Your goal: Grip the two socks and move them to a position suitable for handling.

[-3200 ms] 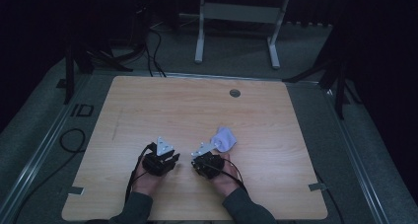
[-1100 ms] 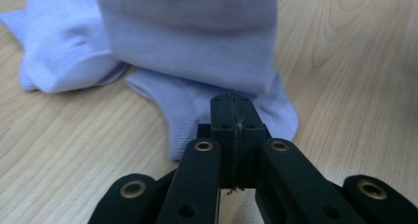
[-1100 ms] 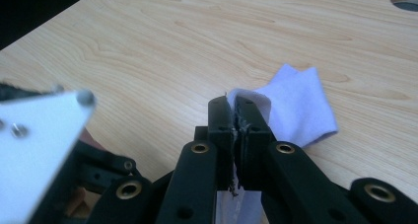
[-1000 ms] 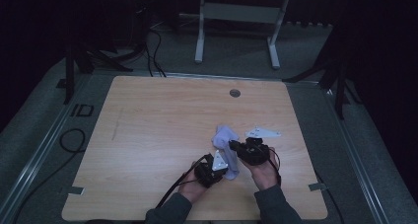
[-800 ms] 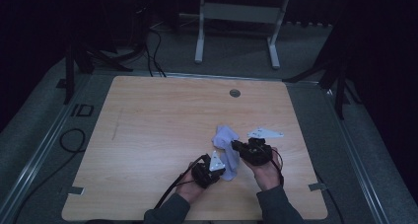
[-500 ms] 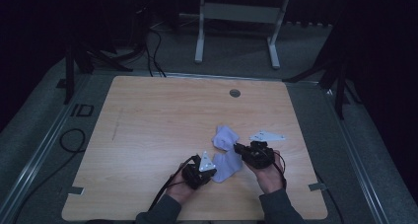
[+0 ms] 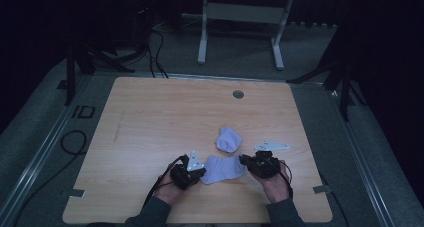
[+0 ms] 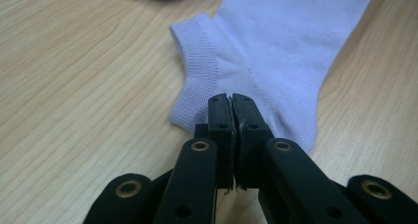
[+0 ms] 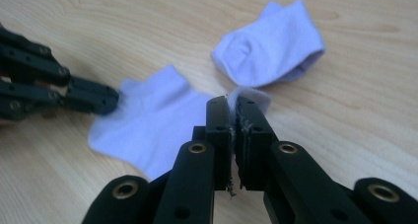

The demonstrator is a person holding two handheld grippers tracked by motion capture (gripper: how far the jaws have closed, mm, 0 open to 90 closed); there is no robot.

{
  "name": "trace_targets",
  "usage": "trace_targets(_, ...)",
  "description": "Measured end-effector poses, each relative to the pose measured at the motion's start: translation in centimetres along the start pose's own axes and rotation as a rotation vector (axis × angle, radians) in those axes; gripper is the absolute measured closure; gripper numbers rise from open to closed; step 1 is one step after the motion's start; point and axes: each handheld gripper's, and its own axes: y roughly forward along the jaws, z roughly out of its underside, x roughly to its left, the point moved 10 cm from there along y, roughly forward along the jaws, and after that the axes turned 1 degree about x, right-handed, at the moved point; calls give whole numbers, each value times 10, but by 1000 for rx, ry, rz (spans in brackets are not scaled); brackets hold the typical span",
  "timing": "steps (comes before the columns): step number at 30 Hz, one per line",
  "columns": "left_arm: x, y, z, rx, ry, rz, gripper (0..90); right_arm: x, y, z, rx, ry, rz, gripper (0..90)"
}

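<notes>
Socks lie on the near half of a light wooden table, 2 of them, both pale lilac-white. The flat sock is spread out between the 2 grippers, its ribbed cuff toward the person's left. The other sock sits just beyond it, bunched into a loose ball, near the flat one; from the high view I cannot tell whether the 2 touch.

The left gripper is low over the table at the left end of the flat sock. In the left gripper view its jaws are pressed together over the fabric just behind the ribbed cuff, and the cloth appears pinched between them, though the tips hide the exact hold. The person's left hand wraps the gripper body from below.

The right gripper is at the opposite end of the same sock. In the right gripper view its jaws are closed on a small raised fold of the sock's edge, with white fabric showing in the slit between them. The left gripper's black tip rests on the far corner of the sock there. The right hand holds that gripper from below.

A small round dark fitting is set in the table's far edge.
</notes>
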Motion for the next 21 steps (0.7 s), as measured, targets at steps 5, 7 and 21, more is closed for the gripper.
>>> trace_targets(5,8,-4,4,20,9,-33,865,-2,1,13,35,-14,15,827)
trace_targets(7,12,-6,6,24,6,-37,859,-3,1,18,51,-21,27,812)
trace_targets(21,29,-13,13,43,-25,-73,796,-13,2,-4,40,-73,80,712)
